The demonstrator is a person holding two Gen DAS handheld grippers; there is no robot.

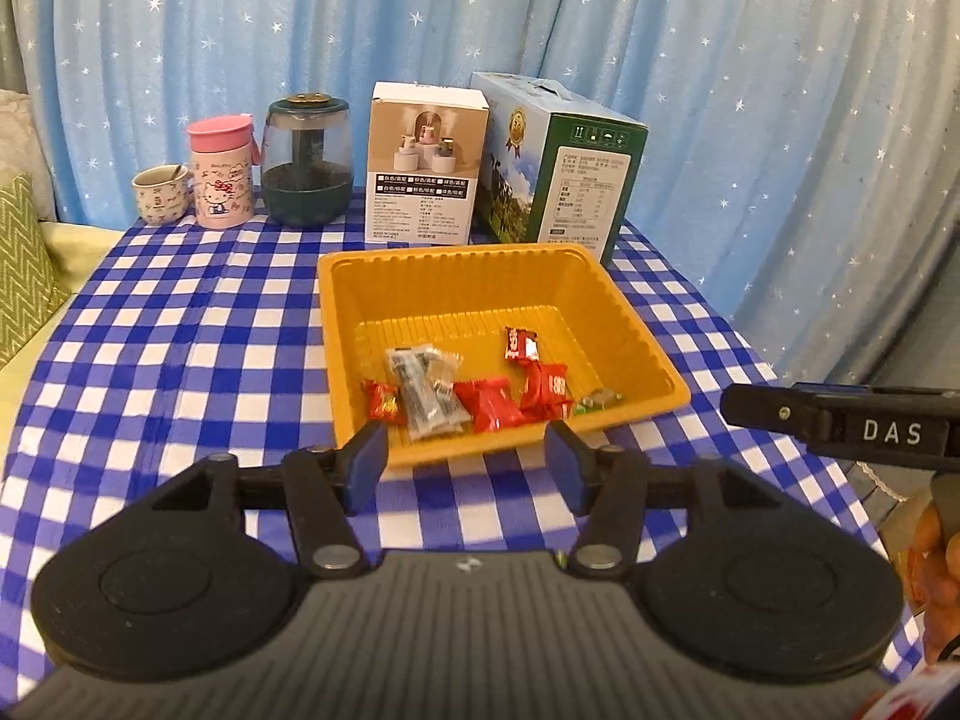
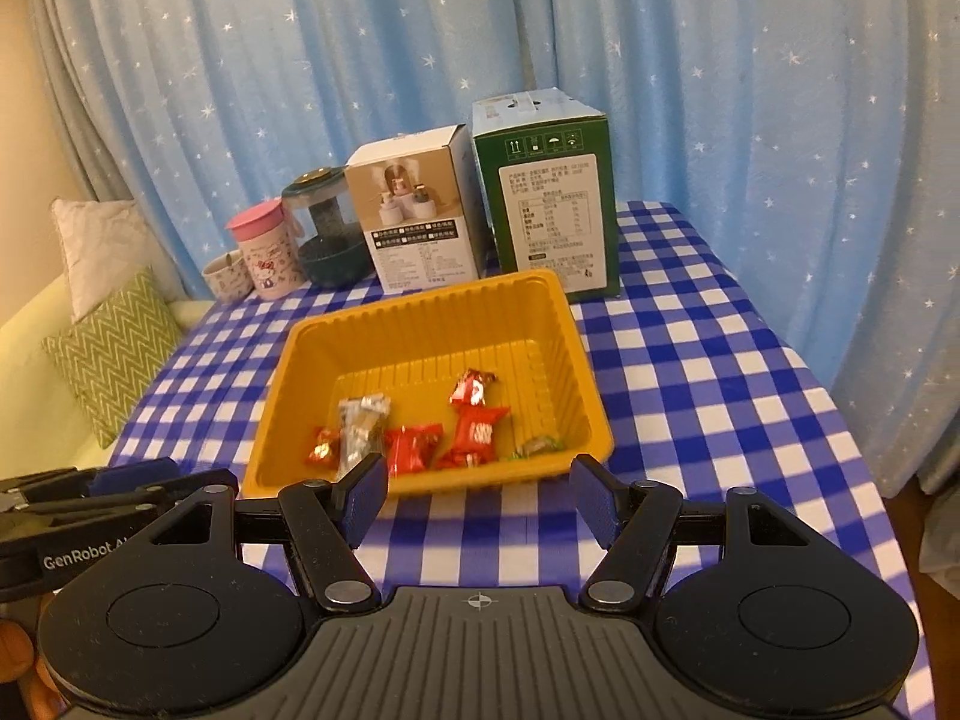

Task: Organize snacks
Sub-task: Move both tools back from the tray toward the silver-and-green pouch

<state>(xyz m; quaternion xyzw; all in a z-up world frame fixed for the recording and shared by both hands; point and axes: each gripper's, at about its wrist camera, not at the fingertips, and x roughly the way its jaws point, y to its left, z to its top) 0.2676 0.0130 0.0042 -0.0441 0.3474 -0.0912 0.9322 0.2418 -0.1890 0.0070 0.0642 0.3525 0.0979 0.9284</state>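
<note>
Both the left gripper (image 1: 467, 461) and the right gripper (image 2: 480, 501) hung empty, jaws apart, near the front rim of the yellow tray (image 1: 501, 255), which held the wrapped snacks (image 1: 492, 403); sorting looked finished, leaving only withdrawal

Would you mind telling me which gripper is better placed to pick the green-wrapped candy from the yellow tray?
Probably the right. The right gripper is open and empty, and the green-wrapped candy lies ahead within its finger span. From the left gripper, also open, it lies beyond the right finger.
</note>
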